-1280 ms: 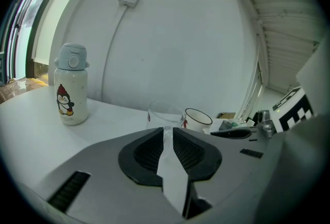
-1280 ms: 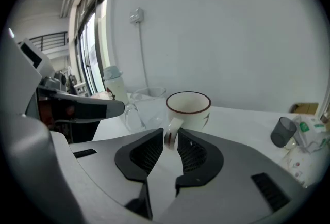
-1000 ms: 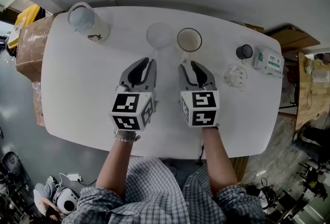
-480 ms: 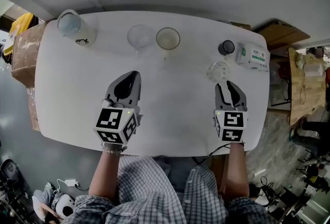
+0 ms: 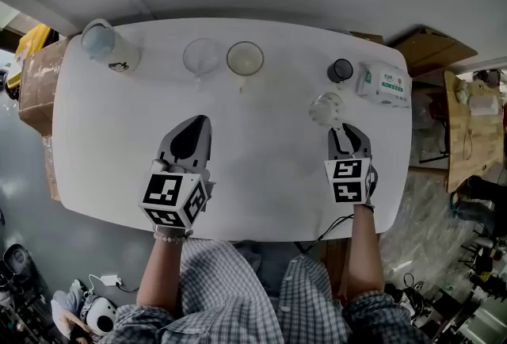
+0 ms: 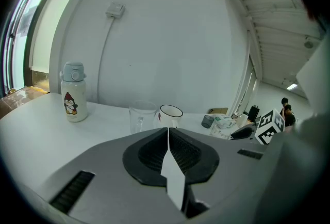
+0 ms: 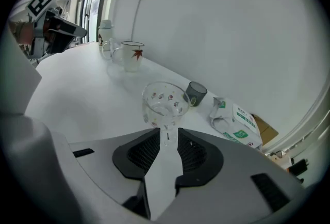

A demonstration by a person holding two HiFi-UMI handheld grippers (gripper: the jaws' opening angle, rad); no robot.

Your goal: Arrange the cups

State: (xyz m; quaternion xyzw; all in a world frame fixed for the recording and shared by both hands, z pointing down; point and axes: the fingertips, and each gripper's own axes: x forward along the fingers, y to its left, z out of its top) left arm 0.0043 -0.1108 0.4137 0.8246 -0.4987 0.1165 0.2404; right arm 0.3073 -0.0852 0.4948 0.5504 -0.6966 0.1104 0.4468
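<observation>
Just the background stuff here: a white rounded table (image 5: 119, 136) with a pale blue bottle (image 5: 107, 45) with a penguin print sitting way out at 10 o'clock, and a white-and-green tissue pack (image 5: 383, 84) at about 2 o'clock near the edge. A cardboard box (image 5: 40, 85) is off the table's 9 o'clock side, and wooden furniture (image 5: 467, 136) stands off at 3 o'clock.

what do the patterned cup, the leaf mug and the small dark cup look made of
Patterned cup: clear glass, probably; the table shows through it.
Mug: likely glazed ceramic, opaque white with a dark rim.
Dark cup: grey, tinted glass or plastic, can't tell which.
</observation>
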